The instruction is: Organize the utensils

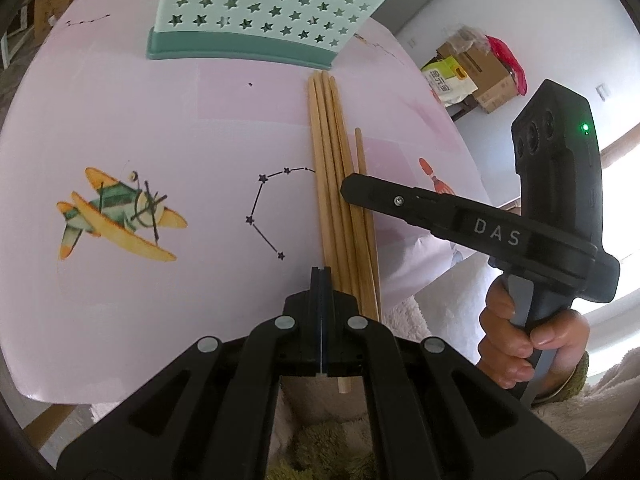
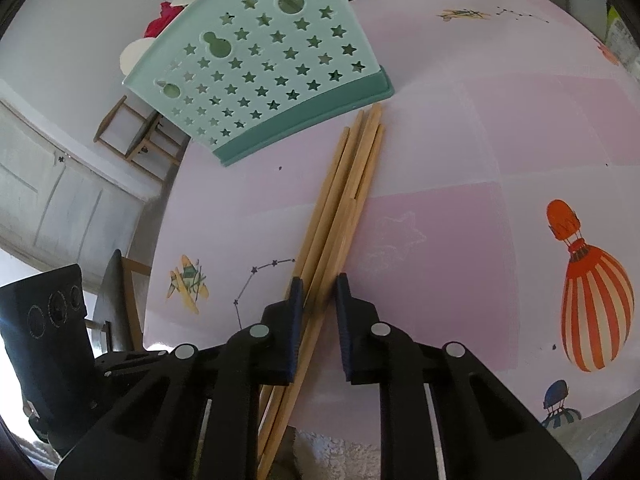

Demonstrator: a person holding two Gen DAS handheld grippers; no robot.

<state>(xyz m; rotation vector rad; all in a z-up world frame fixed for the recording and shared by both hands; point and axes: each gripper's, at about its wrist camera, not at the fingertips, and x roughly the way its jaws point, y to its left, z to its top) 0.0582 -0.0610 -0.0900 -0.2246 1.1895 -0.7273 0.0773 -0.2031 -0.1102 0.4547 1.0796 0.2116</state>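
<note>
Chopsticks (image 2: 340, 208), bundled on the pink tabletop (image 2: 440, 152), long axis running near to far toward the star-punched holder (image 2: 260, 76): straddled near-end by the right gripper (image 2: 318, 300), jaws parted, nothing gripped; left gripper (image 1: 321, 280) alongside, jaws closed, empty.

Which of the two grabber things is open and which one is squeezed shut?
The right gripper is open: its fingers stand apart around the wooden chopsticks. The left gripper is the shut one, fingers pressed flat together beside the chopsticks, holding nothing visible.
</note>
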